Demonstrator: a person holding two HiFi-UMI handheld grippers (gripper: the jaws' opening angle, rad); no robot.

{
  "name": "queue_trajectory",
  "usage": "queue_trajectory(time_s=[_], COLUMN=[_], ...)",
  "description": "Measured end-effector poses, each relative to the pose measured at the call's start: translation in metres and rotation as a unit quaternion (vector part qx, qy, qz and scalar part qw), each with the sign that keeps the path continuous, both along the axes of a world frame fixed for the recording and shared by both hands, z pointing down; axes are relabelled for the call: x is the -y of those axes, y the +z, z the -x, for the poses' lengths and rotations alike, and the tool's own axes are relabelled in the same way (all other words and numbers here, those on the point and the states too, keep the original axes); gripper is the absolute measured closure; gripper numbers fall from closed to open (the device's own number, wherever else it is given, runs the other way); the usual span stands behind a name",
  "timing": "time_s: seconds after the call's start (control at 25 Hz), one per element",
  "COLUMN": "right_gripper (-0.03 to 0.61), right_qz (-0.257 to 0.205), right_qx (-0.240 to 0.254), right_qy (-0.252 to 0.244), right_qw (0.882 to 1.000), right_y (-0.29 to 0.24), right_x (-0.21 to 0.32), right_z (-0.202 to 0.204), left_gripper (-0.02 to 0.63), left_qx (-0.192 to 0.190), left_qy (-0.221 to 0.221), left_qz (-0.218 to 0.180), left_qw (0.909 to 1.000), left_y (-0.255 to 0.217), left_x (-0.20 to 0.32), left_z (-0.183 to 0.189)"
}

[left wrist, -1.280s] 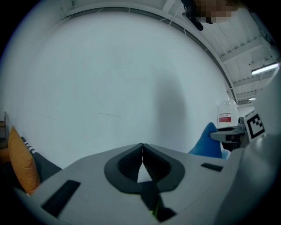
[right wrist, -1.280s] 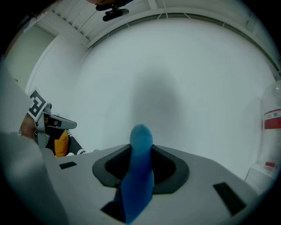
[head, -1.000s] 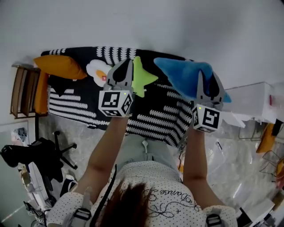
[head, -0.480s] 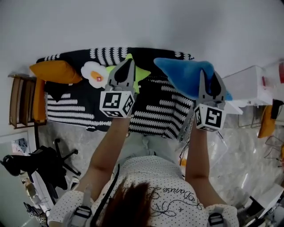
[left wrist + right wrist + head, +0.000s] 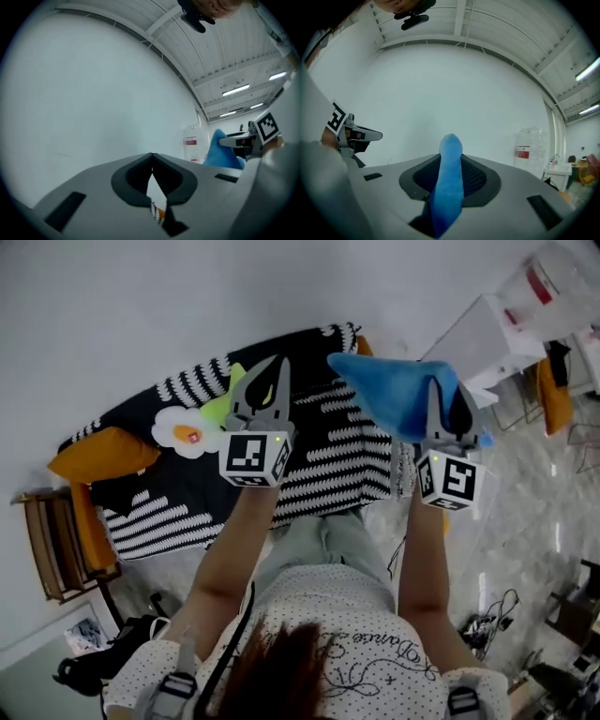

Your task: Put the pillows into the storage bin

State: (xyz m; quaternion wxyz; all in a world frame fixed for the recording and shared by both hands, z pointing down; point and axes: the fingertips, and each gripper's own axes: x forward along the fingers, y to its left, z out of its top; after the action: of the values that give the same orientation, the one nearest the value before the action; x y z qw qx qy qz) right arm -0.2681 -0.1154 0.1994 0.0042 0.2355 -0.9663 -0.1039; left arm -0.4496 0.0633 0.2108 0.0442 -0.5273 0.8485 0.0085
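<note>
Pinching the blue pillow (image 5: 389, 390) by one thin edge in the right gripper (image 5: 446, 390), aloft over the striped sofa's (image 5: 319, 460) end; holding the left gripper (image 5: 275, 371) fully closed, empty. Probably risking a slip: soft plush and a narrow bite, with hanging weight tugging free before reaching the storage bin.

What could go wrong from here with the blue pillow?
1. The right tool pinches only a thin fold of the blue pillow. Its bulk hangs beyond the jaws, so it may slip out in transit.
2. The left tool is shut and empty, while the green pillow, flower pillow and orange pillow lie on the striped cover. They may get left behind.
</note>
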Motion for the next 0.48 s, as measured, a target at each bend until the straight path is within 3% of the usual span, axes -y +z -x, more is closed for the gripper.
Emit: queue_trajectory(time_s=[0.16,0.32,0.48], right_gripper=[0.454,0.454,0.454], right_qz=[0.000,-0.005,-0.014], right_qx=[0.000,0.003,0.003], right_qy=[0.080,0.137,0.220], right_qw=[0.997,0.991,0.975], right_y=[-0.005,-0.007,-0.017], right_x=[-0.002,0.003,0.009], right_z=[-0.065,-0.128,-0.218], left_gripper=[0.611,0.611,0.611], left_qx=[-0.029,-0.039,-0.035], left_qy=[0.098,0.158,0.242], left_qz=[-0.013,-0.015,-0.017], left_qw=[0.9947,0.9865,0.9695], left_y=[0.001,0.004,-0.007], left_x=[0.044,0.077,0.124], left_z=[-0.041,-0.091,-0.166])
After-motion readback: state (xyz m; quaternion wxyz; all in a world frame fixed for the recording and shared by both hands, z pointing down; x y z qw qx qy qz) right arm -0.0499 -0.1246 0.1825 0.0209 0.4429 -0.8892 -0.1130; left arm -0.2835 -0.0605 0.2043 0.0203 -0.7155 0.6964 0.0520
